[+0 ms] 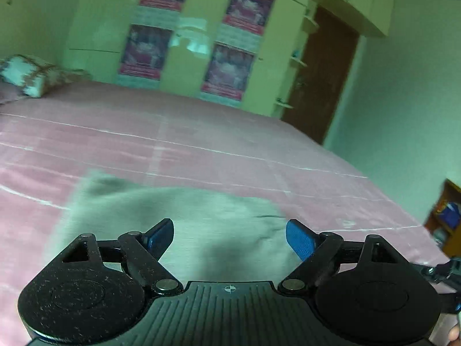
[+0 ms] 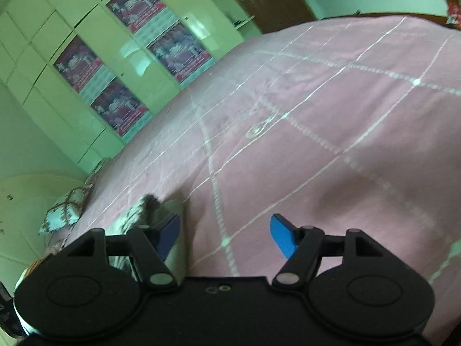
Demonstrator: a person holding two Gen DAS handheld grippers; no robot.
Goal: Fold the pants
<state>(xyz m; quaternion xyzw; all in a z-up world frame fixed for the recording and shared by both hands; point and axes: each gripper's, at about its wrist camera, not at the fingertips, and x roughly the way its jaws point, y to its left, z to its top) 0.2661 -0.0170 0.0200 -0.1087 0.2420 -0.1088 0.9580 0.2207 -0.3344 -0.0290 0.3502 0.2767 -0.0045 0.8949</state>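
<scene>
The left gripper [image 1: 230, 238] hangs over the bed with its two blue pads spread wide and nothing between them; the grey pants [image 1: 184, 225] lie flat on the pink bedspread [image 1: 201, 147] directly below and ahead of those fingers, a blurred sheet whose near edge disappears under the gripper body. The right gripper [image 2: 225, 235] also stands open and empty, its pads well apart over bare bedspread [image 2: 317, 115], and from it only a bunched corner of the pants [image 2: 155, 210] shows, off to its left and partly behind the left finger. The left view alone shows the brown door [image 1: 322, 72] far ahead to the right, and a wooden shelf [image 1: 445, 216] cut off at the right edge. Both views catch the green wardrobe [image 1: 187, 28] beyond the bed, carrying four posters, and one patterned pillow [image 1: 26, 75] at the far left. The posters' print is too smeared to read, and how the pants are folded cannot be made out through the blur. A fingertip [image 1: 454, 333] peeps in at the lower right corner.
</scene>
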